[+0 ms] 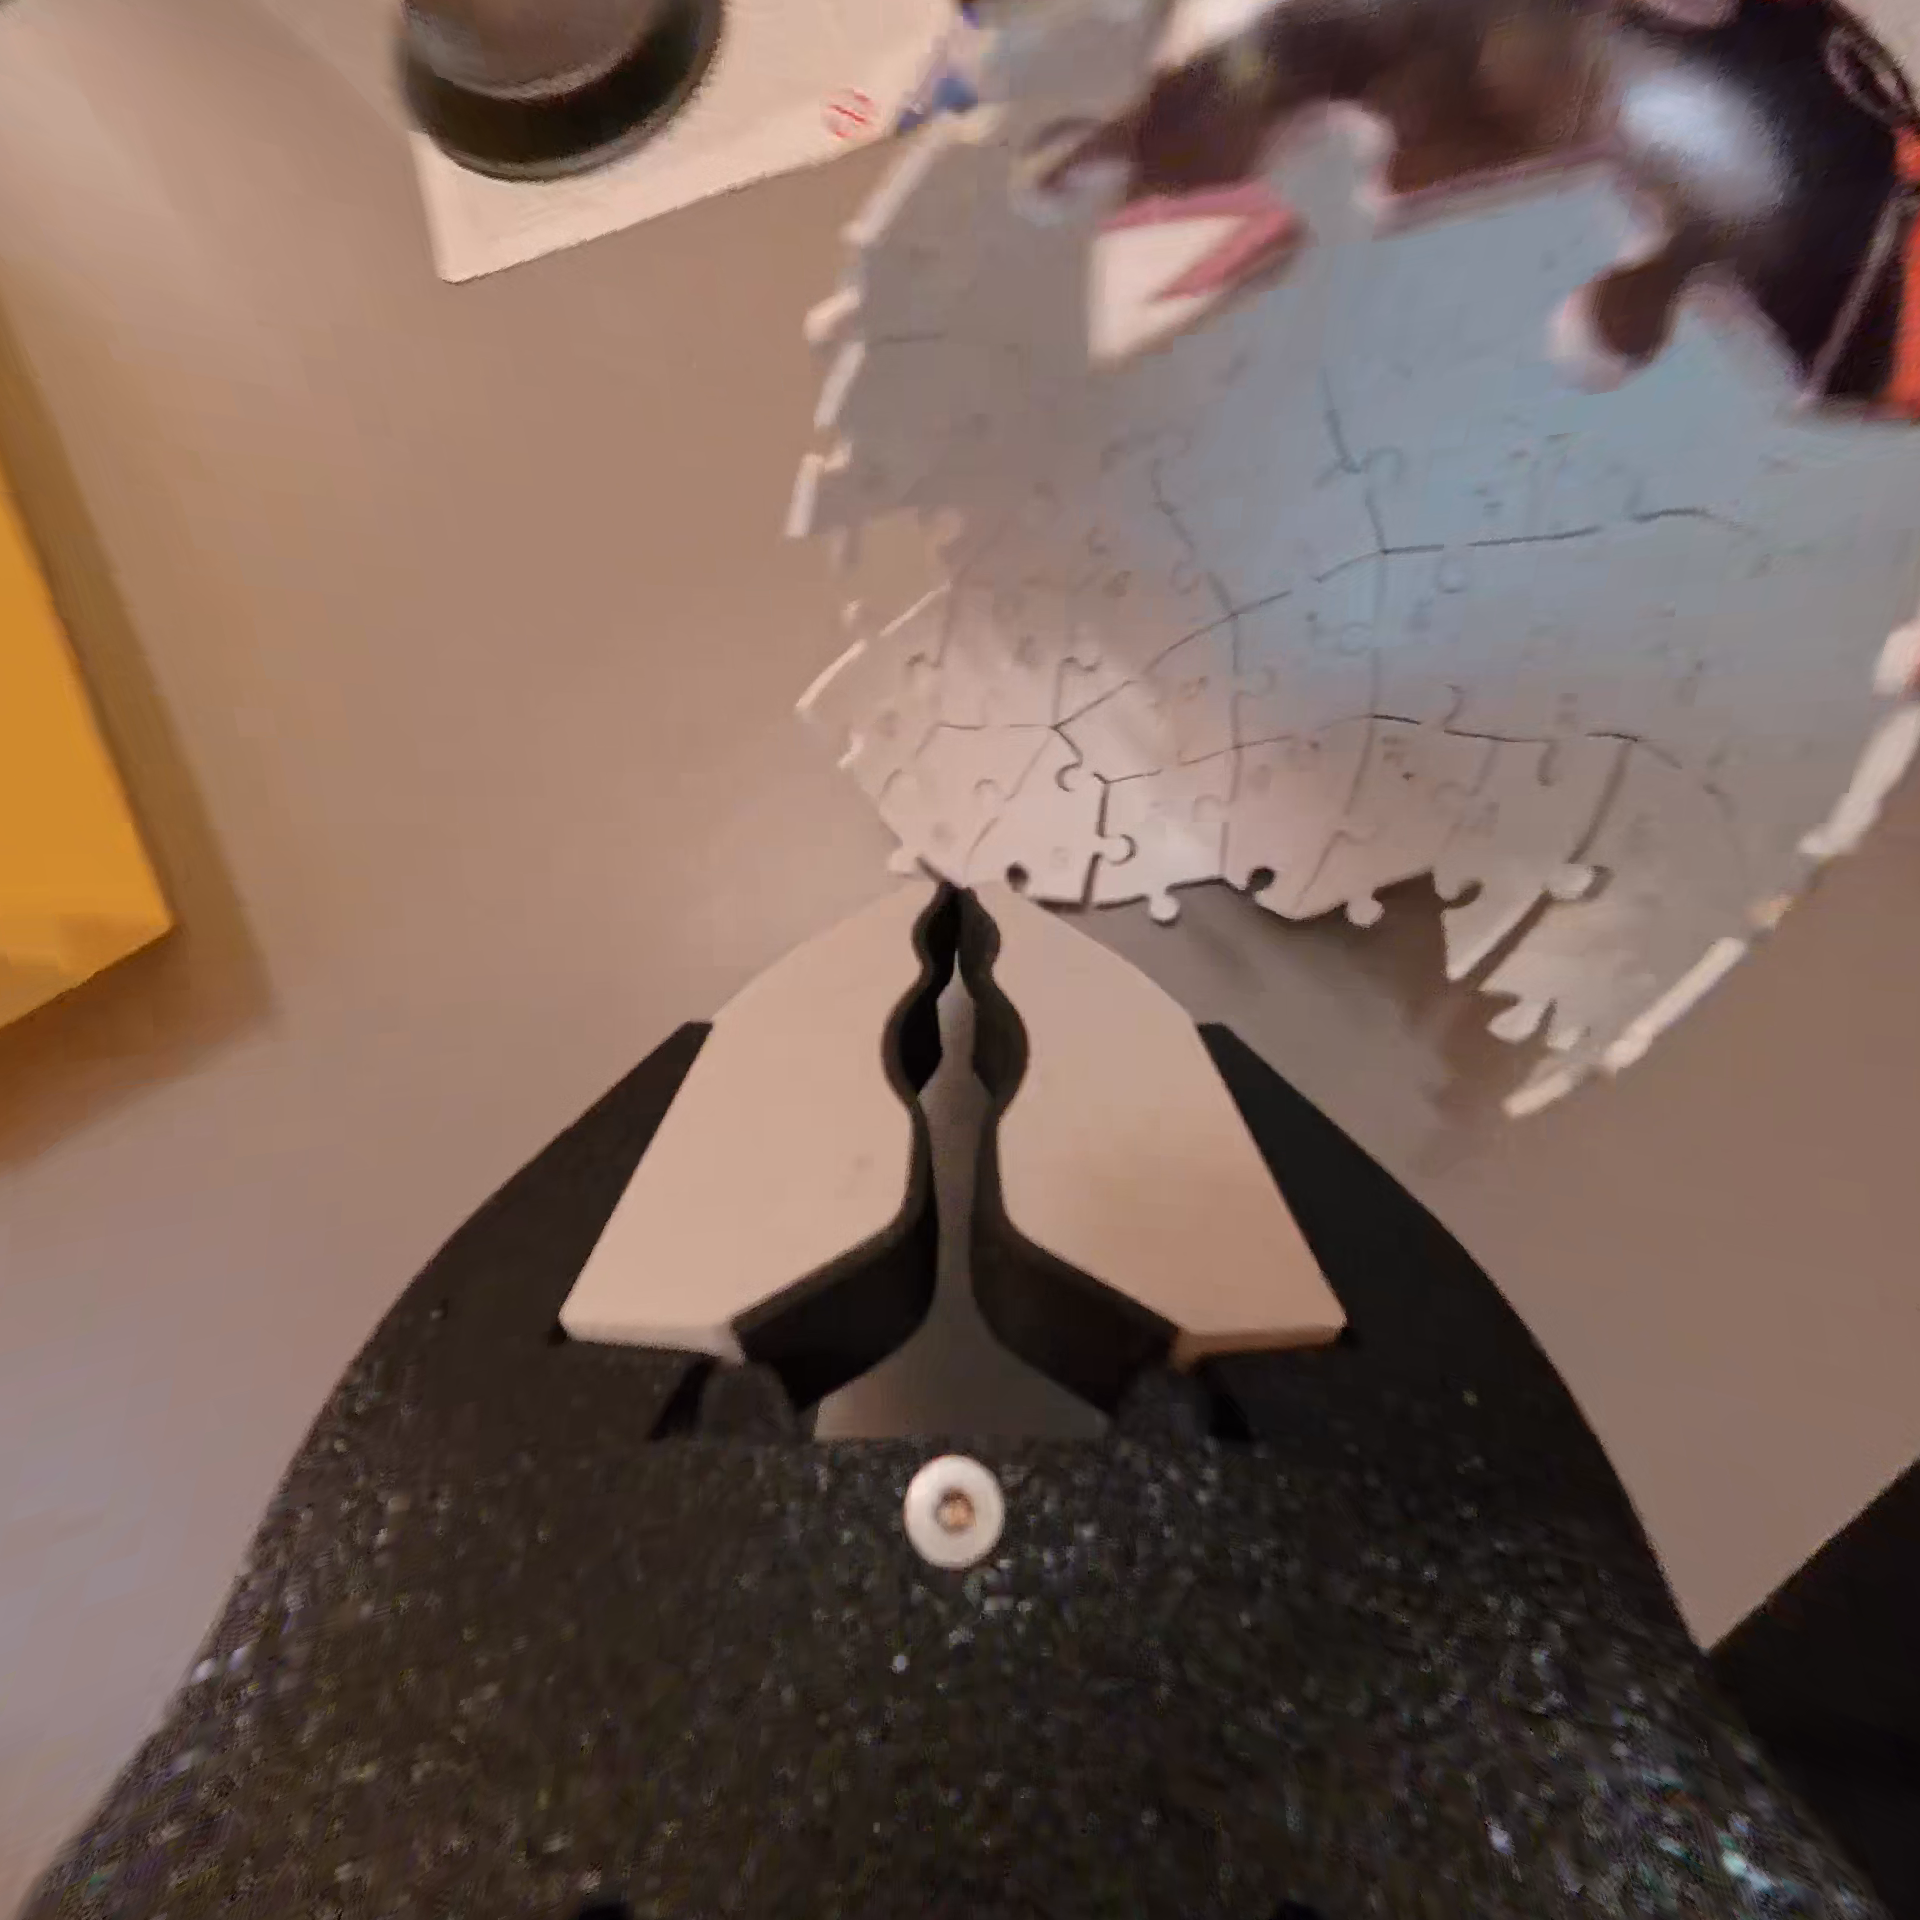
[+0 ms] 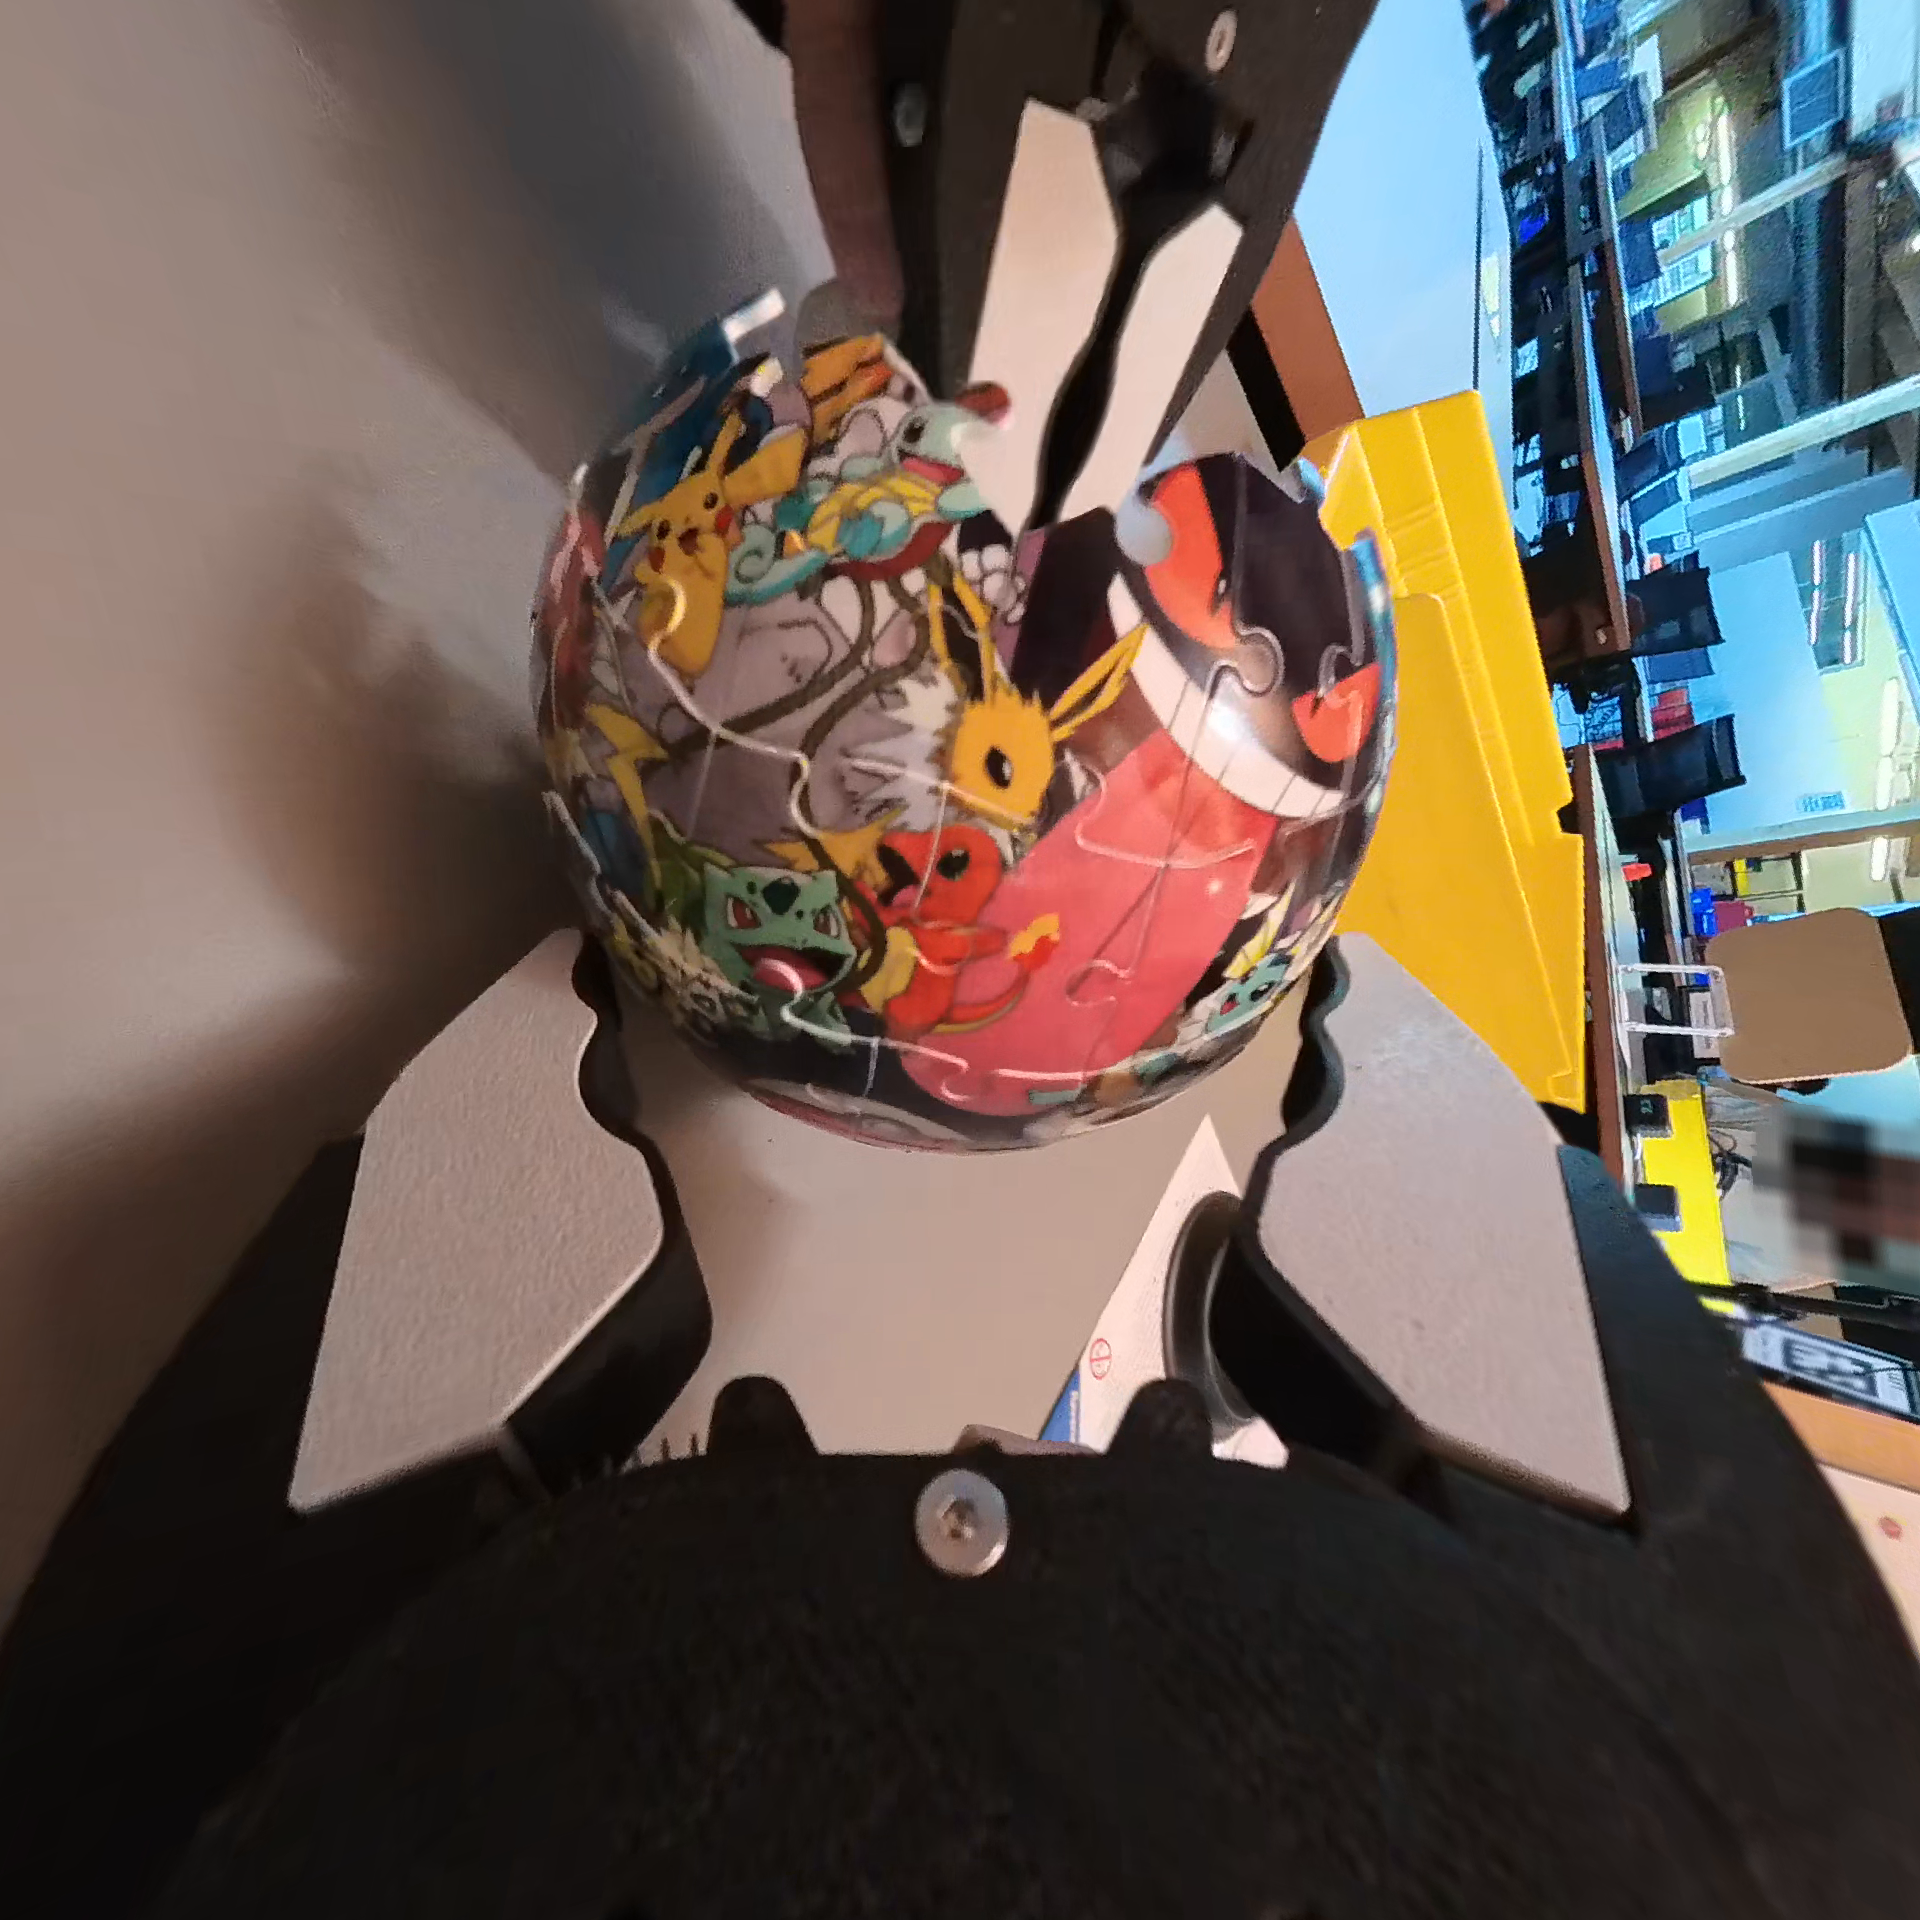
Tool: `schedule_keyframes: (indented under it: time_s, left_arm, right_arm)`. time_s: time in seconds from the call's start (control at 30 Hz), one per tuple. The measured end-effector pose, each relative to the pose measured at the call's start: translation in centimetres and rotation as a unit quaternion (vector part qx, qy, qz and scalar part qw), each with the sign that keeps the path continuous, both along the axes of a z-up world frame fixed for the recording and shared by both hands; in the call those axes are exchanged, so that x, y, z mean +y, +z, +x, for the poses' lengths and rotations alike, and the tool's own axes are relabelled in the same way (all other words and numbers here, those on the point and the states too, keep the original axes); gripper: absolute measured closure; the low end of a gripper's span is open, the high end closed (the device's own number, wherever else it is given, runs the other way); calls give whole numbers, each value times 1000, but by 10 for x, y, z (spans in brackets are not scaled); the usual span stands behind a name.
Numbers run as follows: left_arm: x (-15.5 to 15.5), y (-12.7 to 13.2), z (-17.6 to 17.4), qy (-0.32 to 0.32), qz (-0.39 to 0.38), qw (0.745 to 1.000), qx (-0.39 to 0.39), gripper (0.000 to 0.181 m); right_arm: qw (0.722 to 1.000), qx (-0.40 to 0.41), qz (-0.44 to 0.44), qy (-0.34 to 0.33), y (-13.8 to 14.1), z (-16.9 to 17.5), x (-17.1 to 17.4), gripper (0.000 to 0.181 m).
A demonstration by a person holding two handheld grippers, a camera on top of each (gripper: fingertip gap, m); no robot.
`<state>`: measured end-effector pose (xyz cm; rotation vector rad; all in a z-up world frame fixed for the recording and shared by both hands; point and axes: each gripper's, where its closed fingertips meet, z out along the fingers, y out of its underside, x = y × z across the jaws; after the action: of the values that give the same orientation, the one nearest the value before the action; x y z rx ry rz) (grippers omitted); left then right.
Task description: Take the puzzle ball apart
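The puzzle ball (image 2: 961, 748) is held up off the pale surface (image 2: 260, 623), its printed shell of cartoon creatures facing the right wrist camera. The right gripper (image 2: 956, 997) has its jaws clamped on the ball's lower sides, one finger on each flank. A notch is open in the ball's far rim, and the left gripper (image 2: 1049, 499) reaches down into it from the far side. In the left wrist view the shell (image 1: 1299, 644) shows its plain white inside with a ragged edge, and the left gripper's (image 1: 951, 914) jaws are pressed together at that edge; whether they pinch a piece cannot be told. A yellow bin (image 2: 1455, 675) stands to the right, and a dark round stand (image 1: 551, 73) rests on a white sheet (image 1: 665, 177) farther off.
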<state>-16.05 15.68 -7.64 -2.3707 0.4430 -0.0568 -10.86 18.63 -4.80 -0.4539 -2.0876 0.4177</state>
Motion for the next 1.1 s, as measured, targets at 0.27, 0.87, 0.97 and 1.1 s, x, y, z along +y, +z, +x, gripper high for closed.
schedule_keyframes:
  time_s: [0.27, 0.87, 0.97, 1.1]
  left_arm:
    - [7, -14, 12, 32, 6, 998, -54, 181]
    - [-1, -10, 23, 59, 54, 992, -100, 181]
    - [2, -14, 22, 39, 58, 996, -60, 181]
    - [3, -14, 20, 5, 78, 997, 1, 181]
  right_arm:
    - [999, -2, 48, 20, 2, -3, -3, 58]
    - [986, -42, 159, 24, 3, -13, -9, 58]
    - [987, -52, 150, 17, 3, -14, -9, 58]
    - [987, -60, 151, 17, 3, -14, -10, 58]
